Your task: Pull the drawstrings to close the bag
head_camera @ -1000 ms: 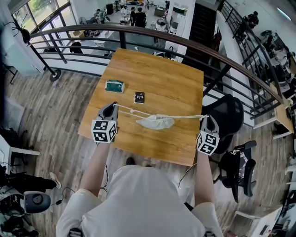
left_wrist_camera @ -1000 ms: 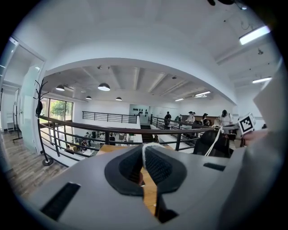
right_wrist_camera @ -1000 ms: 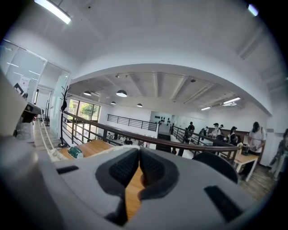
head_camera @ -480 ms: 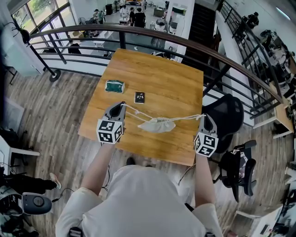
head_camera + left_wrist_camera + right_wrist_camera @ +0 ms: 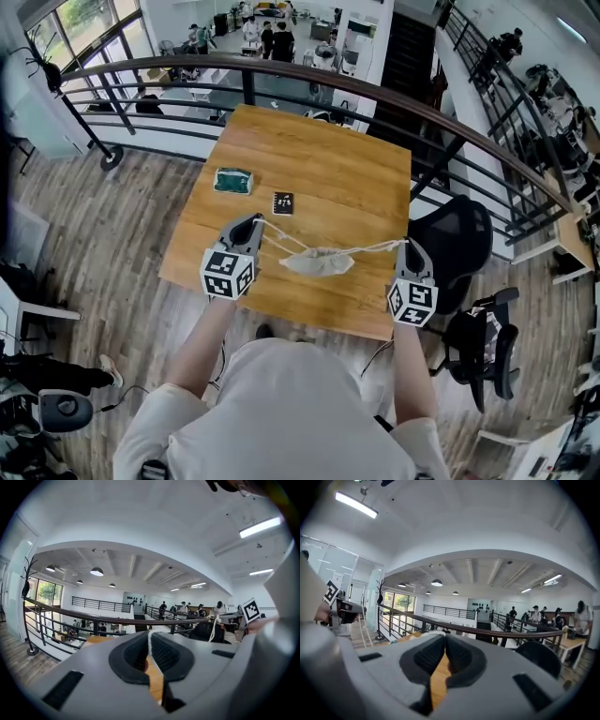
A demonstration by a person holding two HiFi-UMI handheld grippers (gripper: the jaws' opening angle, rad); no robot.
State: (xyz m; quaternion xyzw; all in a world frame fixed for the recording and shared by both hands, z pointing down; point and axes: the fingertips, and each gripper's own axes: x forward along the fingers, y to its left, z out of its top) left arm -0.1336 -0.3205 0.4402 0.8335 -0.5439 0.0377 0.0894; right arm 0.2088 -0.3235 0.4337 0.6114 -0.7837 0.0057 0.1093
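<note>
Now: left gripper (image 5: 254, 222) fingers (image 5: 134, 656) shut tight on left drawstring (image 5: 281, 235). Right gripper (image 5: 410, 246) fingers (image 5: 427, 656) pinched on right drawstring (image 5: 375, 248). White bag (image 5: 317, 263) sat between both pairs of fingers, low over tabletop (image 5: 328, 169); touching or lifted, could not tell. Green pack (image 5: 232, 180) and black card (image 5: 282, 202) lay beyond left fingers.
</note>
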